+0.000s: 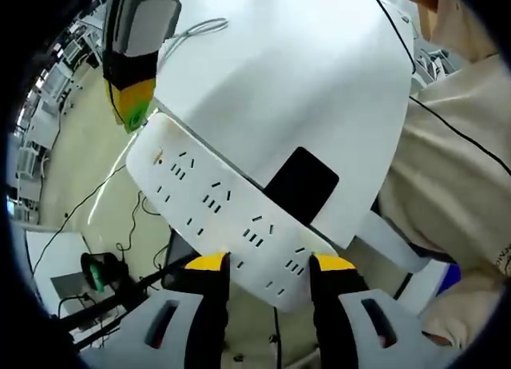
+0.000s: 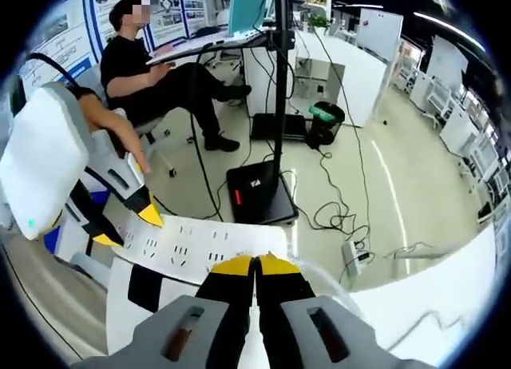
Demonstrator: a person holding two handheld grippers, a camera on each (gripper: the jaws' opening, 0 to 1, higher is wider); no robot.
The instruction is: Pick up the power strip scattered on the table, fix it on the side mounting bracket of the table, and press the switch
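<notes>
A white power strip [image 1: 215, 201] with several socket slots lies along the near edge of the white table [image 1: 303, 73]. It partly covers a black mounting bracket [image 1: 305, 184]. My left gripper [image 1: 271, 263] is shut on the strip's near end, one yellow tip on each long side. My right gripper [image 1: 132, 105] comes in from the upper left, its tip touching the strip's far end. In the right gripper view my right gripper [image 2: 255, 265] has its jaws shut together, resting on the edge of the power strip [image 2: 192, 245]. The left gripper [image 2: 126, 227] holds the strip's other end beside the bracket [image 2: 148, 287].
A grey cable [image 1: 200, 25] lies on the far tabletop. A person in beige clothes [image 1: 455, 169] stands close at the right. Beyond the table edge are a black stand base [image 2: 259, 195], floor cables [image 2: 335, 209], a green bin [image 2: 323, 117] and a seated person [image 2: 160, 73].
</notes>
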